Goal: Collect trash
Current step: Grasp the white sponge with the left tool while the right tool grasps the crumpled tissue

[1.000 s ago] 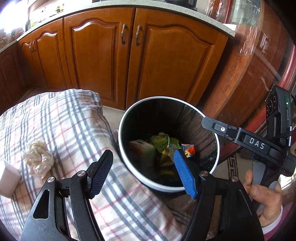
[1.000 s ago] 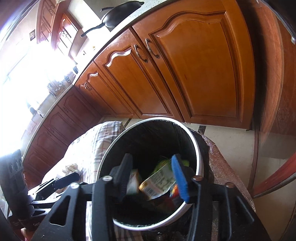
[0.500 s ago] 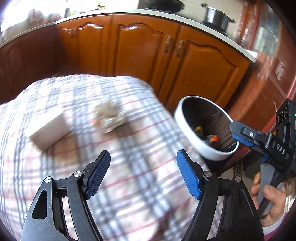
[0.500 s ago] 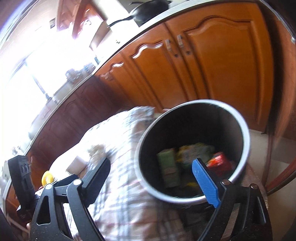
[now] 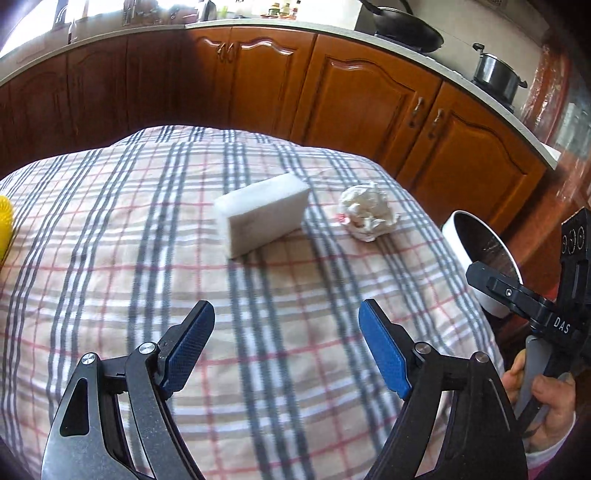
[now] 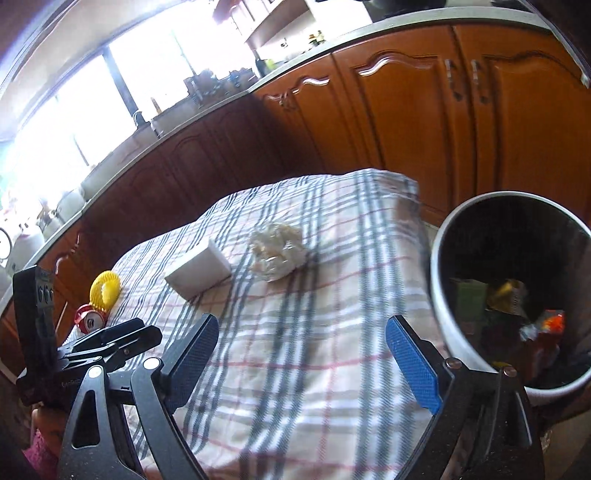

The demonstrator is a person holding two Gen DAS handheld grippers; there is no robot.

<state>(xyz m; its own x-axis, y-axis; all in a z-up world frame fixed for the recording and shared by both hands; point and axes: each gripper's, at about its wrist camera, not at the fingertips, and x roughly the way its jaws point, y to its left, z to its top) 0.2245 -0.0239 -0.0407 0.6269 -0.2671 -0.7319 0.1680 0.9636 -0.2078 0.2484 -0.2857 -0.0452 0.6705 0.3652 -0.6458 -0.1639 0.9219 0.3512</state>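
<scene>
A crumpled white paper ball [image 5: 369,212] lies on the plaid tablecloth [image 5: 147,258], right of a white block [image 5: 264,214]. It also shows in the right wrist view [image 6: 277,251], beside the block [image 6: 199,273]. The round trash bin [image 6: 443,295] with a white rim stands off the table's right edge and holds several wrappers [image 6: 509,295]. It also shows in the left wrist view [image 5: 476,254]. My left gripper [image 5: 286,347] is open and empty above the cloth. My right gripper [image 6: 303,358] is open and empty, near the bin.
A yellow round object [image 6: 105,290] and a red can [image 6: 88,321] sit at the table's left end. Wooden kitchen cabinets [image 5: 369,96] run behind the table. A pot [image 5: 495,74] and a pan [image 5: 406,29] stand on the counter.
Both grippers swung left, away from the bin and over the table. The right gripper opened wide; the carton seen between its fingers is now in the bin.
</scene>
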